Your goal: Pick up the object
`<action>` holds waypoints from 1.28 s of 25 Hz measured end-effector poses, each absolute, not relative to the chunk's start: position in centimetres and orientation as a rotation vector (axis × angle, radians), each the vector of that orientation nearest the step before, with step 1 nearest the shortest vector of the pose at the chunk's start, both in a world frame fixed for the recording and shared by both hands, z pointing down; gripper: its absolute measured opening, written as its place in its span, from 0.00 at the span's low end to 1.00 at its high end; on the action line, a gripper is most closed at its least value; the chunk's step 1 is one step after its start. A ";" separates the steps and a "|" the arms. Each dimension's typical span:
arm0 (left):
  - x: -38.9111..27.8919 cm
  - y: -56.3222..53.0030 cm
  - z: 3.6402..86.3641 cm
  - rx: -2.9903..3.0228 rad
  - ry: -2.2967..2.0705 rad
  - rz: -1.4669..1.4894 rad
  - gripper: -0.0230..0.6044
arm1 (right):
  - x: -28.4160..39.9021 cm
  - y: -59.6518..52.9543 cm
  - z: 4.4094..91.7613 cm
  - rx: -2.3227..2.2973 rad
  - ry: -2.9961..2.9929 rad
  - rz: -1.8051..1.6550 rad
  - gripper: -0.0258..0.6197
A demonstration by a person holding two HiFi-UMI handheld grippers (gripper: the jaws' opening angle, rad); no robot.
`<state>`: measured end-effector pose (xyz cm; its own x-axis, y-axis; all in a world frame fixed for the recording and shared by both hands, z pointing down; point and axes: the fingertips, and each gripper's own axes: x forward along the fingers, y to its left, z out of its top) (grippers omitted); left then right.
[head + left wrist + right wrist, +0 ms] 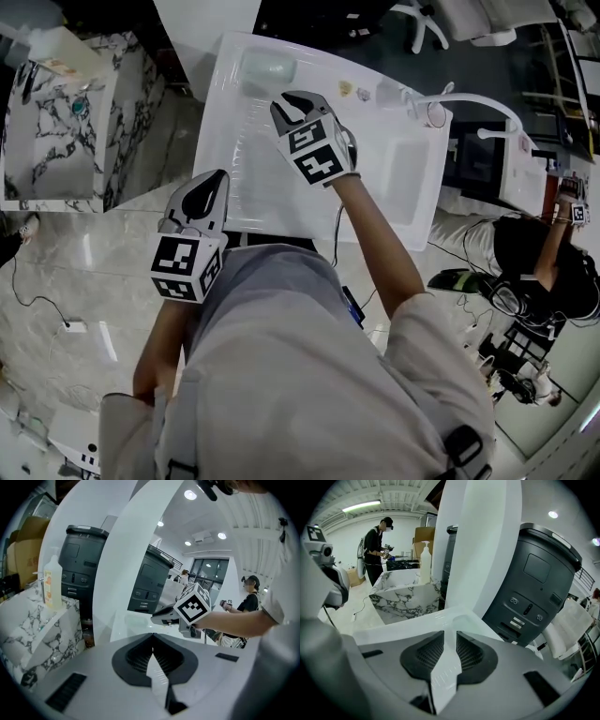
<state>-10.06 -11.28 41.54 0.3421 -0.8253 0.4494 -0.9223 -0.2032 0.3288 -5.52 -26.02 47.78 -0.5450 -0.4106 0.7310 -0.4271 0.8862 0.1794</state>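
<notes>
A pale green, translucent block point(269, 67) lies at the far left corner of the white sink counter point(234, 178). My right gripper point(298, 105) hovers over the counter just in front and right of the block. Its jaws stand apart with a narrow gap and nothing between them. In the right gripper view point(450, 632) the white counter shows through that gap, with a greenish patch just beyond. My left gripper point(202, 197) hangs off the counter's front left edge, jaws meeting at the tips point(152, 635) and holding nothing. The left gripper view shows the right gripper's marker cube point(193, 604) ahead.
A sunken basin point(405, 178) and a white faucet point(469, 101) take up the counter's right side. A marble block point(56, 131) with a pump bottle point(52, 585) stands to the left. Dark grey bins point(82, 559) stand behind. Another person point(548, 258) works at the right.
</notes>
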 end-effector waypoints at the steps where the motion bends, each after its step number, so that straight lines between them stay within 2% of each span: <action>1: -10.1 -11.3 41.8 2.054 -1.513 0.226 0.04 | -5.7 -26.1 48.0 0.593 -2.209 0.027 0.14; 32: -11.1 -11.9 44.9 1.891 -1.510 0.206 0.04 | -7.6 -30.6 54.4 0.451 -2.036 -0.119 0.20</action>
<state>-11.13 -11.92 44.93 0.3088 -0.7948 0.5223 -0.9056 -0.0779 0.4169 -7.59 -30.56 54.36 -0.4254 -0.3641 0.8285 -0.2649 0.9255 0.2708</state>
